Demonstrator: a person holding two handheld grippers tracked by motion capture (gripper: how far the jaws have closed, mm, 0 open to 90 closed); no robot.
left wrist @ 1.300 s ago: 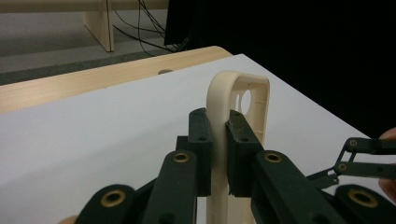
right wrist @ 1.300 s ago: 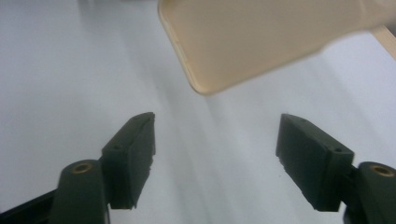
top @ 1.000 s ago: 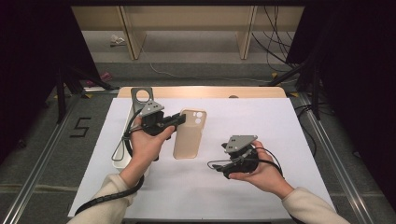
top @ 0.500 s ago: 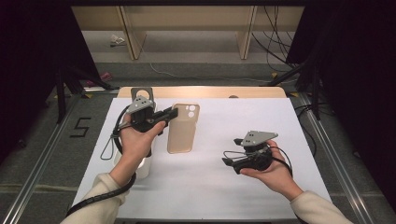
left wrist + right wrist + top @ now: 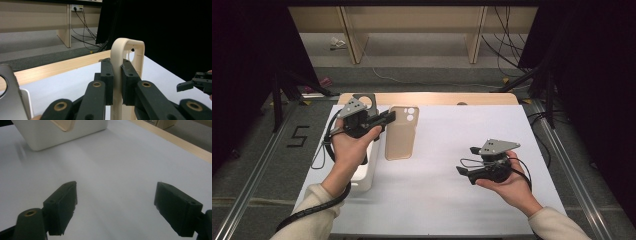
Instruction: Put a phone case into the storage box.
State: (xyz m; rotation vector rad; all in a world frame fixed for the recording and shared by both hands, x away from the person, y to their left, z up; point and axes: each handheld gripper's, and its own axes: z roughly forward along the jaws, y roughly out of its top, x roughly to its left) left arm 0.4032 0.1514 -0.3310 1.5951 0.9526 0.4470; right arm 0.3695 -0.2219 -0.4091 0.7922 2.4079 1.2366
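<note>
Left hand-held gripper (image 5: 117, 82) pinching the beige phone case (image 5: 127, 55) edge-on; right hand-held gripper (image 5: 115, 210) spread wide.

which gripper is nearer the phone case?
Left. The left gripper is clamped on the phone case edge; the right gripper is open, apart from it over the table.

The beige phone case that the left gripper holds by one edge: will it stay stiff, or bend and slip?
The beige thin-walled phone case is probably light and somewhat flexible, since it is an empty shell. The left gripper pinches one side wall only, so it may twist or flex. Its smooth surface could slip if the grip loosens.
</note>
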